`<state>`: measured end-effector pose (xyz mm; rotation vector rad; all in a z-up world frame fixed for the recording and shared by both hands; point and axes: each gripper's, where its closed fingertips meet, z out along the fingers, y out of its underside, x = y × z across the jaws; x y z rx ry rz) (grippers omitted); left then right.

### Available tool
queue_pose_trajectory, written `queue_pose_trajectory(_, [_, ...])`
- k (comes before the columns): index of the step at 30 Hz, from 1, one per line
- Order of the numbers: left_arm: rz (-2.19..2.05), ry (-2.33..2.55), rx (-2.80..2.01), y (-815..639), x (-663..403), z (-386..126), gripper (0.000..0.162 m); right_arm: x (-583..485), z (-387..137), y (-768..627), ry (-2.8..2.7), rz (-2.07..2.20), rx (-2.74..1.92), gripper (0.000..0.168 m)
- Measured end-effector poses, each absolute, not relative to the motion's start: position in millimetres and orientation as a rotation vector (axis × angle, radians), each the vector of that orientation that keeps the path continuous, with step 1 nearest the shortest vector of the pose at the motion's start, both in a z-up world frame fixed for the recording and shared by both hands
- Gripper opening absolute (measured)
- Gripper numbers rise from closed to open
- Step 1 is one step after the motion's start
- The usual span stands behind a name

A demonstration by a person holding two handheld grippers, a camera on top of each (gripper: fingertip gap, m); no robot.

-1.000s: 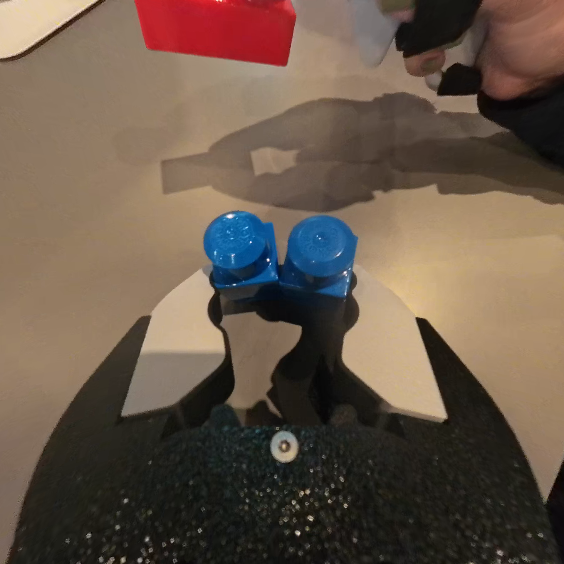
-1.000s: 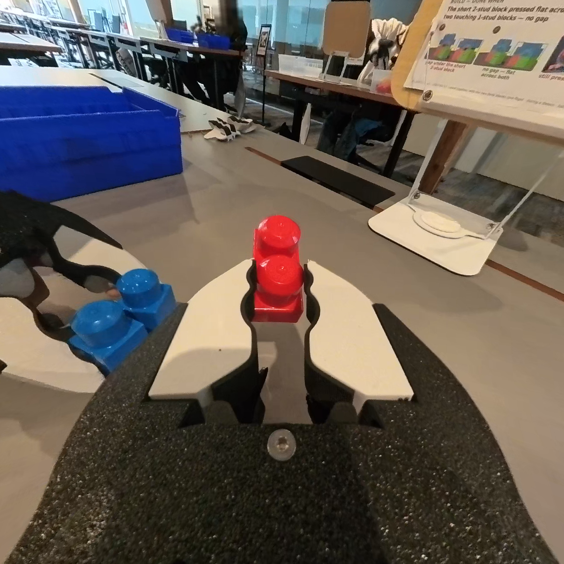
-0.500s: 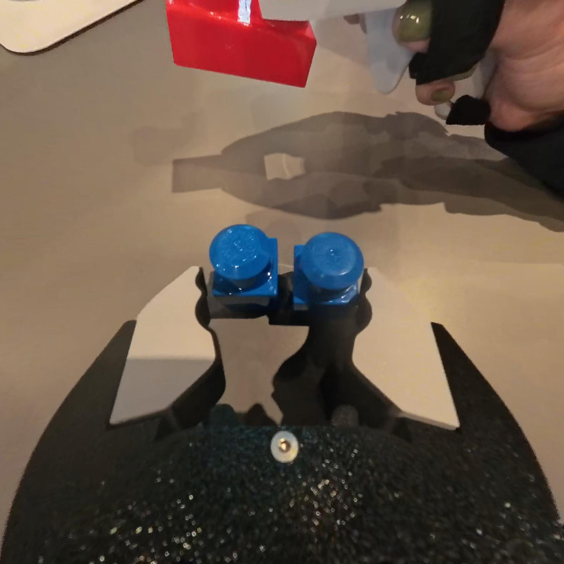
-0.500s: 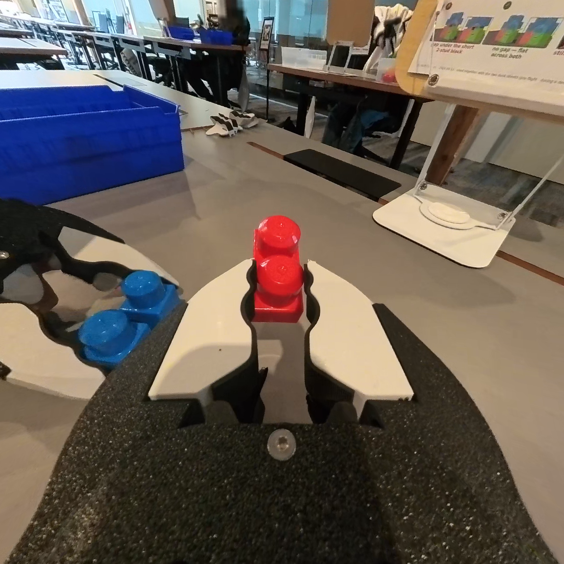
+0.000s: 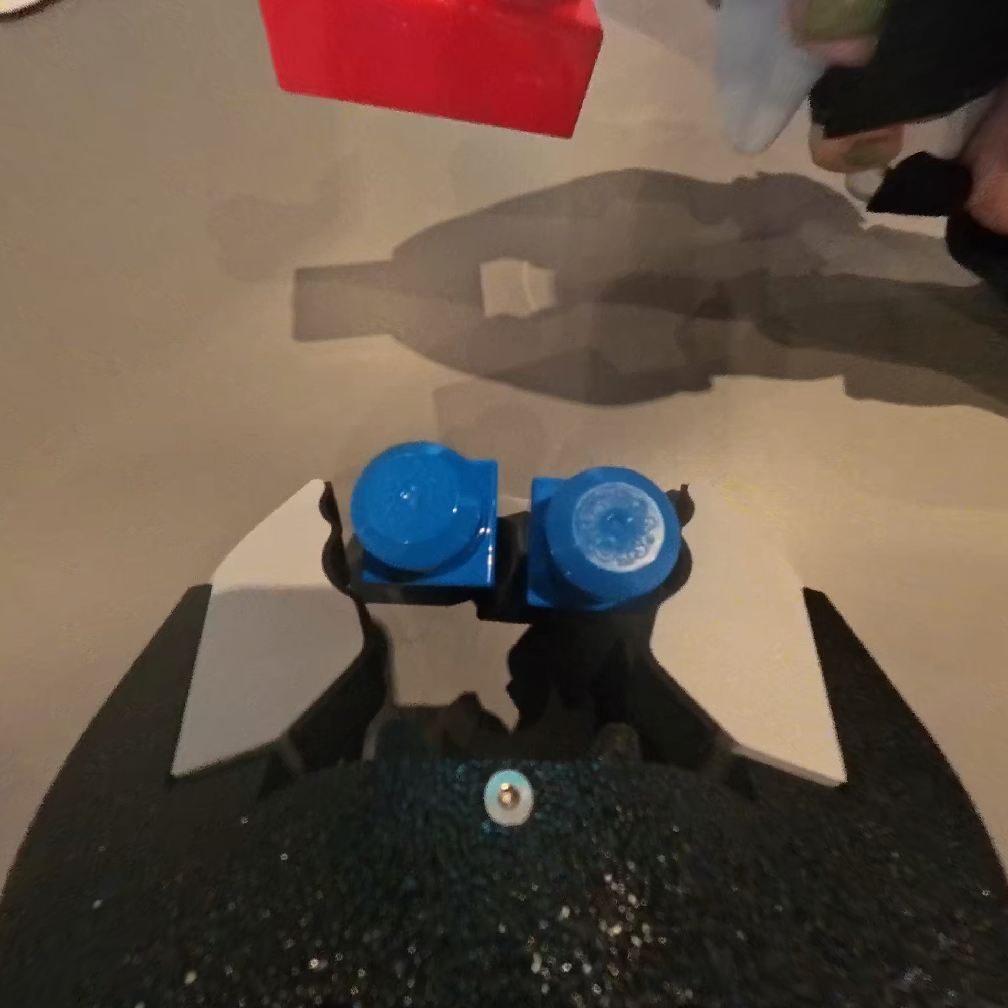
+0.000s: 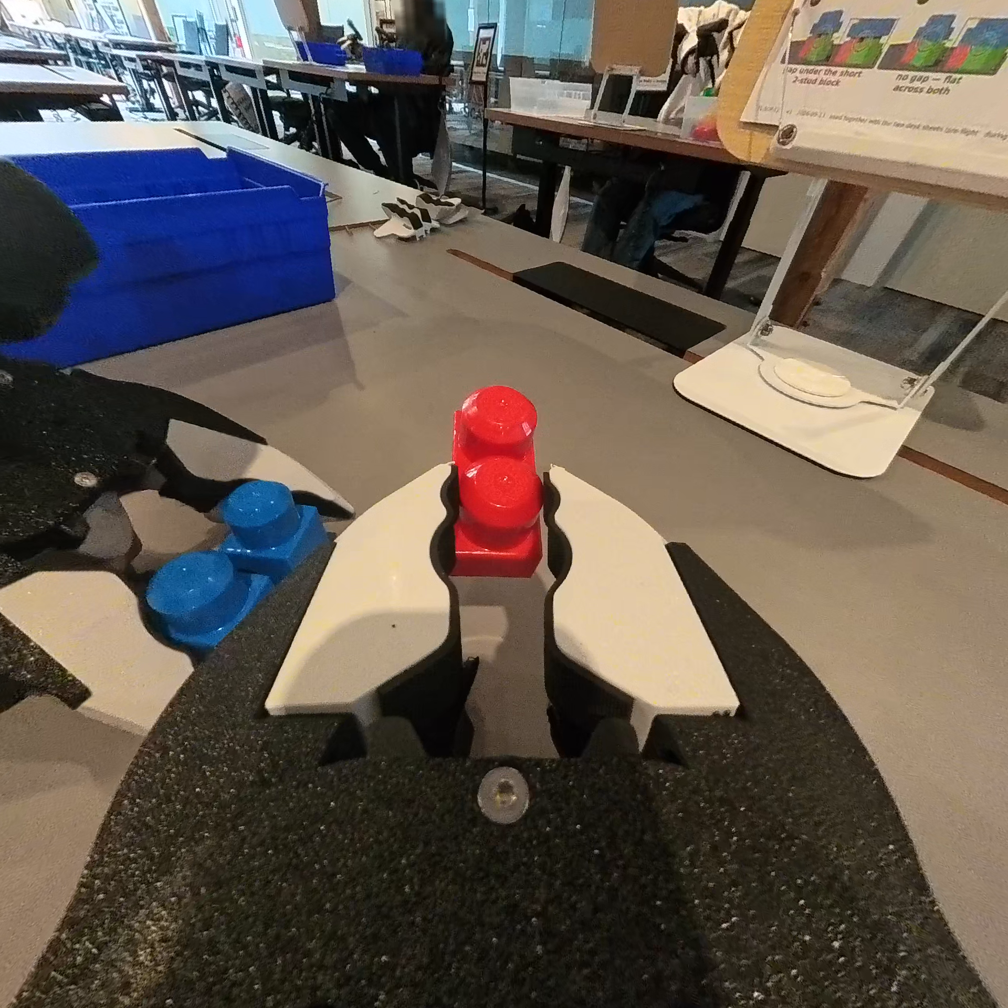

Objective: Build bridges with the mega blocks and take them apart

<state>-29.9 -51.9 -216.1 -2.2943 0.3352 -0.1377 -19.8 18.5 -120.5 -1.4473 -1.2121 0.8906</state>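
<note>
Two blue one-stud blocks stand side by side on the grey table, the left one (image 5: 420,518) and the right one (image 5: 611,529), with a small gap between them. My left gripper (image 5: 504,491) straddles the pair, jaws open, each finger close beside a block. The pair also shows in the right wrist view (image 6: 229,562). My right gripper (image 6: 502,469) is shut on a red two-stud block (image 6: 499,491) and holds it above the table, just right of the blue pair. The red block (image 5: 431,60) hangs at the top of the left wrist view.
A blue bin (image 6: 180,245) stands at the back left. A white stand base (image 6: 791,420) carries an instruction board at the right. A black strip (image 6: 616,311) and spare white gripper fingers (image 6: 420,218) lie farther back. A gloved hand (image 5: 927,109) holds the right gripper.
My left gripper's jaws have widened, and the two blue blocks, pressed together before, now stand slightly apart. The red block in my right gripper has shifted slightly.
</note>
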Motion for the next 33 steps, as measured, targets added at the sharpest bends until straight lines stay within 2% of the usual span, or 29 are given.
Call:
queue_pose_trajectory(7, [-0.128, 0.337, -2.286, -51.3, -29.9, -215.0, 0.107, -20.7, -120.7, 17.4, -1.214, 0.893, -1.449, 0.029])
queue_pose_trajectory(11, [-0.157, 0.344, -2.281, -51.6, -28.1, -214.1, 0.089, -21.1, -121.1, 17.4, -1.217, 0.894, -1.445, 0.029])
queue_pose_trajectory(33, [-0.115, 0.214, -2.239, -25.5, -37.0, -202.7, 0.089, -25.6, -100.0, -34.2, -1.316, 1.005, -1.403, 0.029])
